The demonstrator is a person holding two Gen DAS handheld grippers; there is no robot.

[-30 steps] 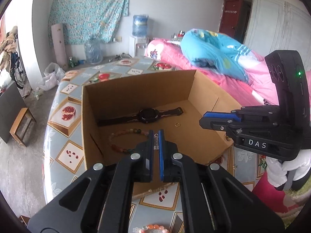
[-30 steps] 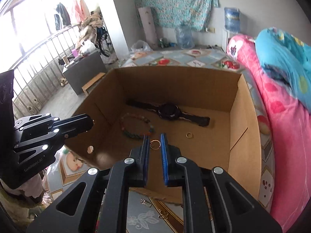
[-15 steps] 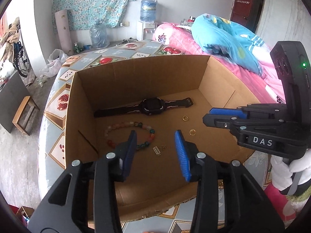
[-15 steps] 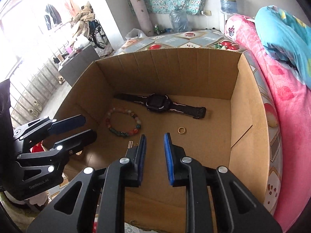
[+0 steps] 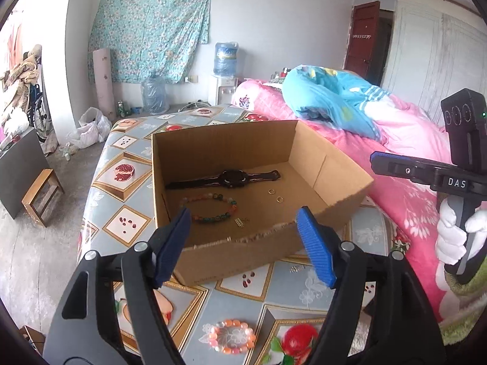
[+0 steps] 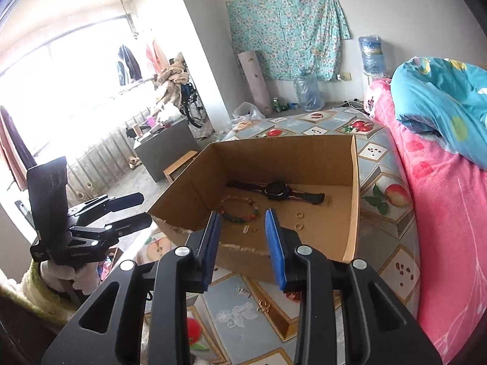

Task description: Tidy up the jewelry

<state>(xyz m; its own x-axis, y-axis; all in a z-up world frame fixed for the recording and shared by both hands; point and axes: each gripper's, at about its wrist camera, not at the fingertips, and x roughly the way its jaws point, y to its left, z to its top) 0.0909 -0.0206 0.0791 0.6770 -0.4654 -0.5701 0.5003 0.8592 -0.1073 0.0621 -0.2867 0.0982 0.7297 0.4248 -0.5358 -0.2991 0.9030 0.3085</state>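
Both tongs — left, right — just spread, empty; watch lies crosswise in cardboard box.

The cardboard box stands open at the top, so entry from above is free; its tall back and side walls block any level approach, while the torn near wall is lower. On its floor the watch, bead bracelet and two rings crowd the left and middle, the right part bare. The pink bed hems in the right side.
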